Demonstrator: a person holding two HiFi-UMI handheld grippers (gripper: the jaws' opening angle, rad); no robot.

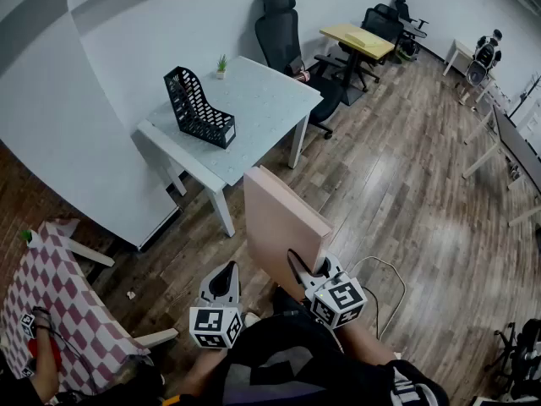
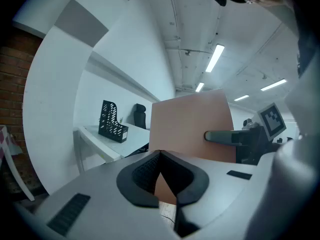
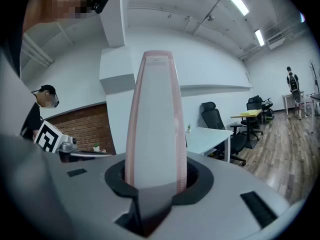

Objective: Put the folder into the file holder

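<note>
A pale pink folder (image 1: 283,224) stands upright over the wooden floor, close in front of me. My right gripper (image 1: 315,271) is shut on its lower right edge. In the right gripper view the folder (image 3: 155,119) rises edge-on from between the jaws of that gripper (image 3: 155,185). My left gripper (image 1: 226,272) hangs just left of the folder, apart from it. Its jaws (image 2: 160,156) meet at the tips with nothing in them. The black mesh file holder (image 1: 199,108) stands empty on the white table (image 1: 266,100), farther ahead and to the left. It also shows as the file holder (image 2: 111,121) in the left gripper view, left of the folder (image 2: 192,126).
A small potted plant (image 1: 221,64) sits at the table's far edge. A black office chair (image 1: 283,36) stands behind the table, with a yellow desk (image 1: 357,39) beyond. A checkered table (image 1: 55,299) is at my lower left. A cable (image 1: 382,269) lies on the floor.
</note>
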